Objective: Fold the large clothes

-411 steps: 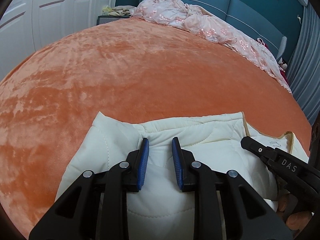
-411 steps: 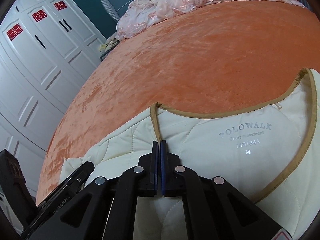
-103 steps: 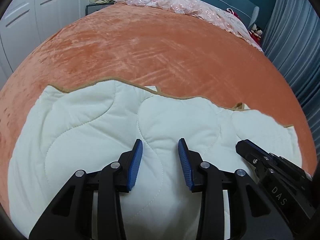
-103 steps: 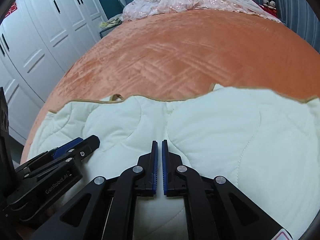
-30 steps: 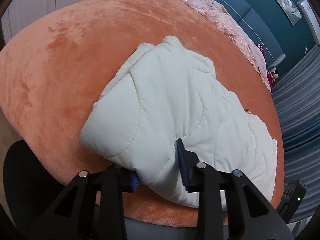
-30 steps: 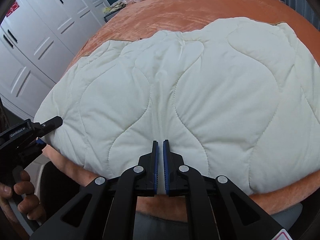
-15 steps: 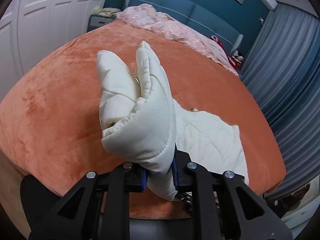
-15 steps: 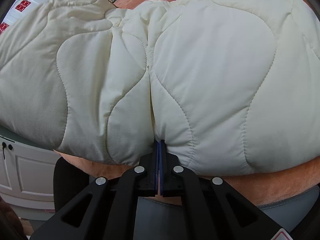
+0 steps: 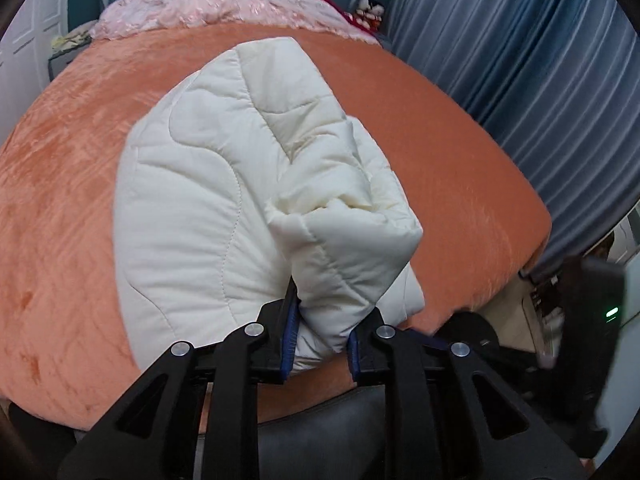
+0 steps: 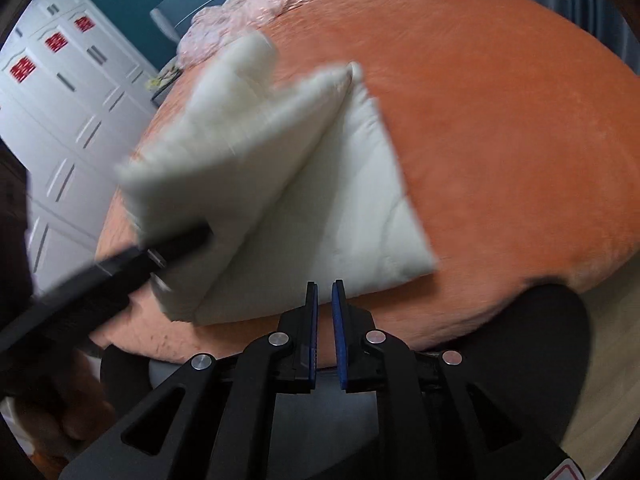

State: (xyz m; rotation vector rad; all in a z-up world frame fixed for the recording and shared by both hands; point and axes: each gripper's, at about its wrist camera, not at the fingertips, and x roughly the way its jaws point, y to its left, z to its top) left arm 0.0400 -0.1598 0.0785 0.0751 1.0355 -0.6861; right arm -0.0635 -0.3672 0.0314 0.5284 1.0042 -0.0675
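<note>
A cream quilted jacket (image 9: 208, 200) lies folded on the orange bed (image 9: 60, 168). My left gripper (image 9: 320, 332) is shut on a thick folded edge of the jacket and holds that side lifted and turned over the rest. In the right wrist view the jacket (image 10: 340, 208) lies near the bed's front edge, its left half raised by the left gripper (image 10: 176, 248), which is blurred. My right gripper (image 10: 325, 320) is slightly open and empty, just off the jacket's near edge.
A pink lace cover (image 9: 208, 8) lies bunched at the bed's head. Blue curtains (image 9: 540, 60) hang on the right. White wardrobe doors (image 10: 60, 100) stand on the left. A black chair seat (image 10: 540, 340) is below the bed's front edge.
My right gripper has let go of the jacket and pulled back from its edge. My left gripper has carried its held side across to the right, folding it over the rest.
</note>
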